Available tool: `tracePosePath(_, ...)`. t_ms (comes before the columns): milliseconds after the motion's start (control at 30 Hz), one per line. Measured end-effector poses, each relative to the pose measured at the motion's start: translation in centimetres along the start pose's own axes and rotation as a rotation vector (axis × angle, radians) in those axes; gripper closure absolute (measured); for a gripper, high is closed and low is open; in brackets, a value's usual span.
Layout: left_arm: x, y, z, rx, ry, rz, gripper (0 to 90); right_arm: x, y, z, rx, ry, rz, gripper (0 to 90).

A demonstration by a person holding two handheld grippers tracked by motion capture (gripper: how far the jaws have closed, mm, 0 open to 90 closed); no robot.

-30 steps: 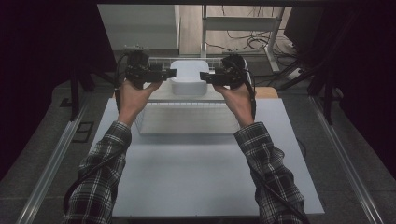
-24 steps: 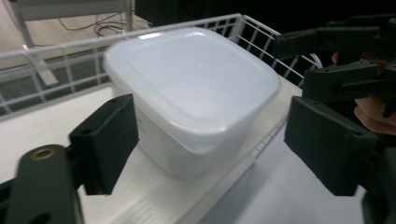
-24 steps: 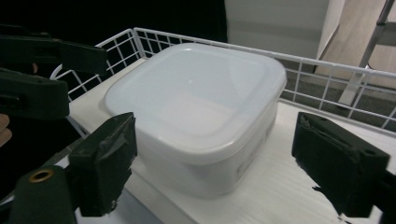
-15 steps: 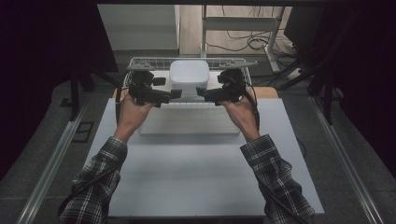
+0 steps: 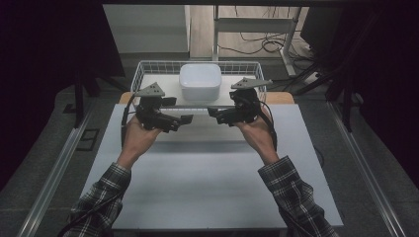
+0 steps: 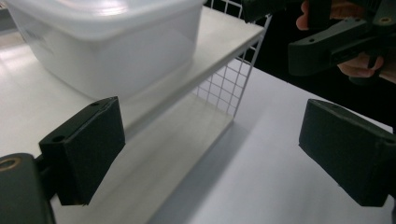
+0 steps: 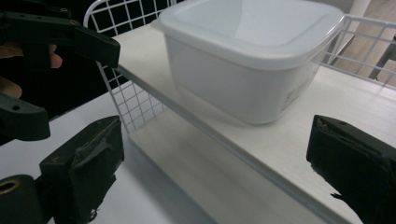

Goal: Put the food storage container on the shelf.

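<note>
Container (image 5: 200, 82), white and lidded, is what I am working with; it sits on the top board of the wire shelf rack (image 5: 148, 69) at the table's (image 5: 207, 197) far edge. Nearest me, my left gripper (image 5: 187, 118) and right gripper (image 5: 212, 111) hang just in front of the rack, jaws having just been opening, now wide with nothing between them. I judge the container just placed, or about to be grasped; next I must either back away or close in squarely on its sides.
</note>
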State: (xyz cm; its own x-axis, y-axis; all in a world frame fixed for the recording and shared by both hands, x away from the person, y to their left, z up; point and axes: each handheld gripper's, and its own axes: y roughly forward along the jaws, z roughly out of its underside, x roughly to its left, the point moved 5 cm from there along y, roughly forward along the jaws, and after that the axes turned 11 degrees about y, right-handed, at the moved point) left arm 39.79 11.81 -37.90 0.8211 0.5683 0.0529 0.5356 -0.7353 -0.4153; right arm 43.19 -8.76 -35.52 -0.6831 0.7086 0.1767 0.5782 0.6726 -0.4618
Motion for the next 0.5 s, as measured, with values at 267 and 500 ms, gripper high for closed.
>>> tracePosePath(267,-1.5,0.2,1.9,0.015,0.002,0.025,5.3,0.7,-0.4,1.7,0.014,-0.022,-0.016,3.3)
tracePosePath(500,-2.7,0.2,3.9,0.018,-0.014,0.050,4.6,1.0,-0.8,3.3,0.013,-0.024,-0.037,1.8)
